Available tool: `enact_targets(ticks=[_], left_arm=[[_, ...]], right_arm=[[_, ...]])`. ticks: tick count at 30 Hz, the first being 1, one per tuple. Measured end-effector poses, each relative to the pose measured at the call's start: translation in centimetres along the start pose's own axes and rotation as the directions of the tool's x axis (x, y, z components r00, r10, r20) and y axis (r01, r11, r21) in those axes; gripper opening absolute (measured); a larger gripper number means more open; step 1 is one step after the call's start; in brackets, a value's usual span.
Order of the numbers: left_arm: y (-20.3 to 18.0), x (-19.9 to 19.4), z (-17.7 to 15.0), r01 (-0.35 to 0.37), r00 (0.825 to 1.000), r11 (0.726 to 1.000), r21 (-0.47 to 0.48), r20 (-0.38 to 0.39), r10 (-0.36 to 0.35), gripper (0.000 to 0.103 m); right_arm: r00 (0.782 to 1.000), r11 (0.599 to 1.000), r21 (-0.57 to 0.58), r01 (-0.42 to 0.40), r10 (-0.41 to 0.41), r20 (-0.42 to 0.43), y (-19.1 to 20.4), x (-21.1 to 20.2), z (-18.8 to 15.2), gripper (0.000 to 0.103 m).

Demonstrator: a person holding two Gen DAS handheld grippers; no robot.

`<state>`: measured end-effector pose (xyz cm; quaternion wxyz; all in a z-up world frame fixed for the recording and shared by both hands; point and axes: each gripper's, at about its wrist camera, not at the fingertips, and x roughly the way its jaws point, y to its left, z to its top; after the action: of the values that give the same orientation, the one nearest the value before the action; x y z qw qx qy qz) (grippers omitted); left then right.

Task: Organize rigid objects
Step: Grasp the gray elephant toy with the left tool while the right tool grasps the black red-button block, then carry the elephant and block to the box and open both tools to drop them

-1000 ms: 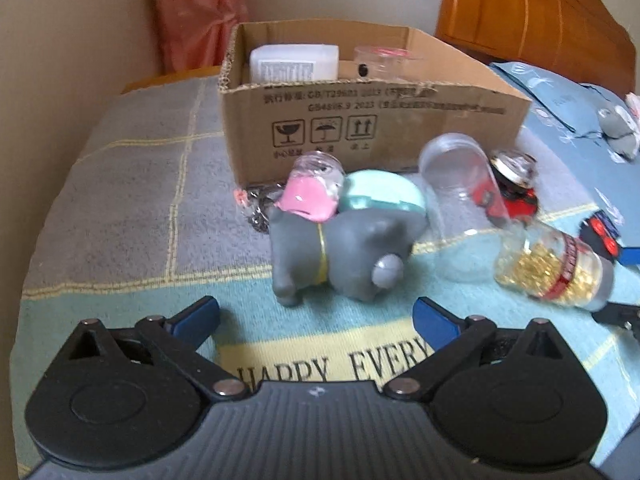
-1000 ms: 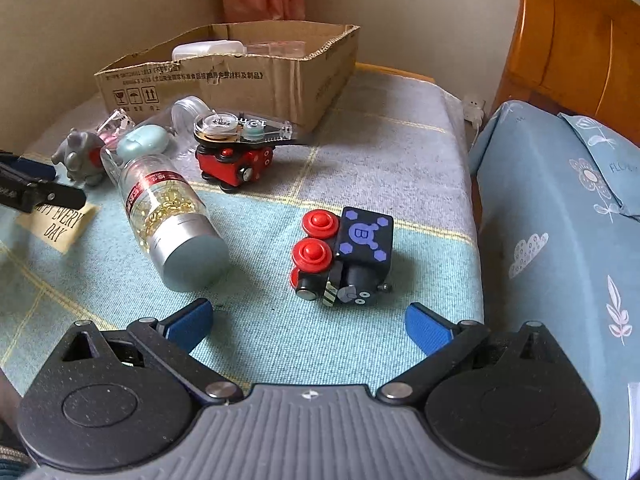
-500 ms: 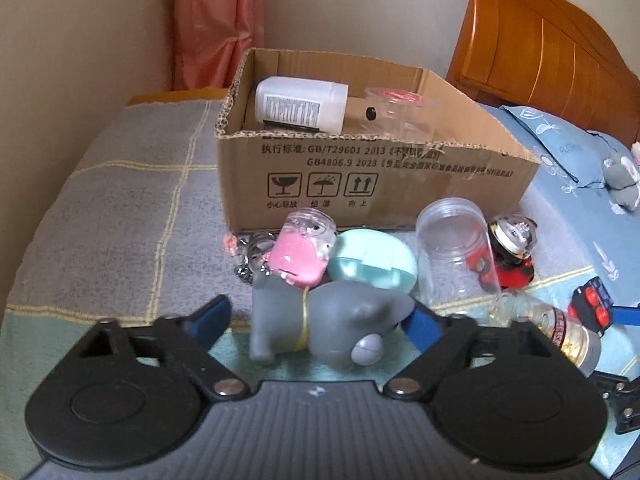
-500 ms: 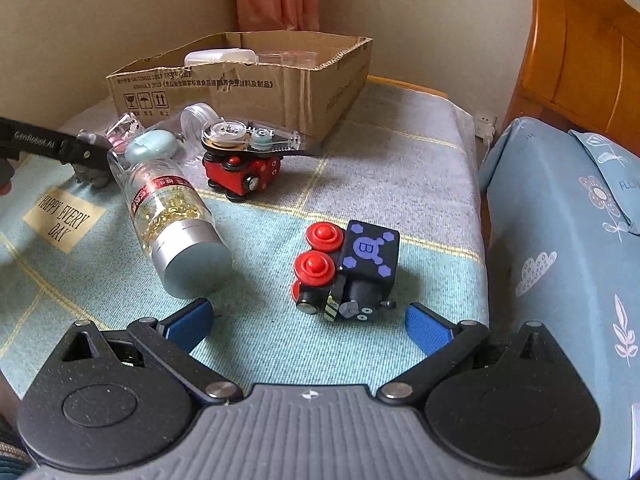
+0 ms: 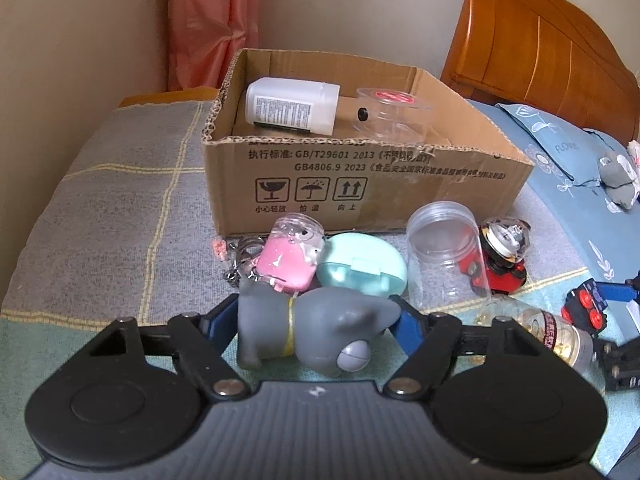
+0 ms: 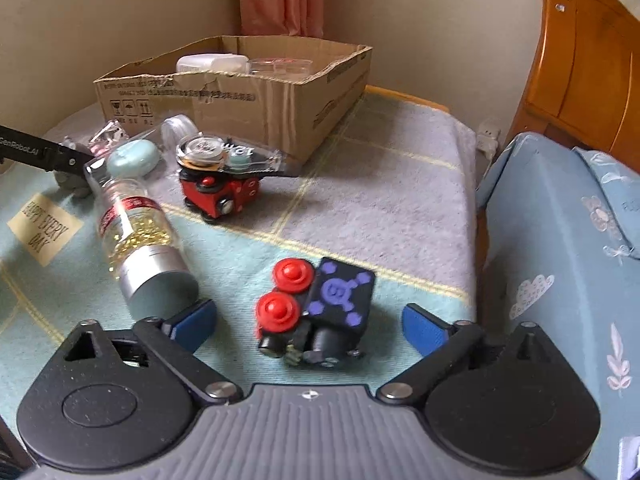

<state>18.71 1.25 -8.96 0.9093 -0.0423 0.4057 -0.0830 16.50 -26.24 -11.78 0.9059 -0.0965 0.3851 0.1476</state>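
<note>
A grey toy animal (image 5: 320,332) lies on its side on the blanket in the left wrist view. My left gripper (image 5: 314,320) is closing on it, and both blue pads touch its head and rear. In the right wrist view a black toy with red knobs (image 6: 340,300) sits between the fingers of my right gripper (image 6: 310,320). Those jaws are closing, with a gap left on each side of the toy. An open cardboard box (image 5: 360,184) behind holds a white bottle (image 5: 292,106) and a clear jar (image 5: 394,114).
Just past the grey toy lie a pink keychain (image 5: 284,260), a mint case (image 5: 362,268) and an empty clear jar (image 5: 444,256). A red toy car (image 6: 218,196) and a capsule bottle (image 6: 140,240) lie left of the black toy. A blue pillow (image 6: 560,260) and wooden headboard (image 6: 588,60) are right.
My left gripper came forward around the grey toy and its jaws narrowed onto it. My right gripper drew nearer the black toy, and its jaws narrowed a little.
</note>
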Motion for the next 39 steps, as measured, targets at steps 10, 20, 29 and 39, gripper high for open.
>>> enact_targets(ticks=[10,20,29,39], left_arm=[[-0.2,-0.1,0.0,-0.016,1.0,1.0,0.002,0.006,0.016,0.075],[-0.3,-0.9,0.1,-0.004,1.0,0.996,0.091,-0.017,0.006,0.074],[0.0,-3.3,1.0,0.03,0.999,0.984,0.178,-0.039,-0.023,0.073],[-0.2,-6.2,2.8,0.071,0.997,0.964,0.257,-0.06,-0.058,0.073]], right_arm=[[0.999,0.998,0.048,0.041,-0.042,0.008,0.3,-0.1,0.6,0.069],[0.999,0.998,0.054,0.038,-0.037,-0.013,0.5,-0.8,0.7,0.056],[1.0,0.999,0.04,0.017,-0.017,-0.001,0.5,-3.1,1.7,0.056],[1.0,1.0,-0.028,-0.003,0.003,0.02,1.5,-5.7,3.9,0.056]])
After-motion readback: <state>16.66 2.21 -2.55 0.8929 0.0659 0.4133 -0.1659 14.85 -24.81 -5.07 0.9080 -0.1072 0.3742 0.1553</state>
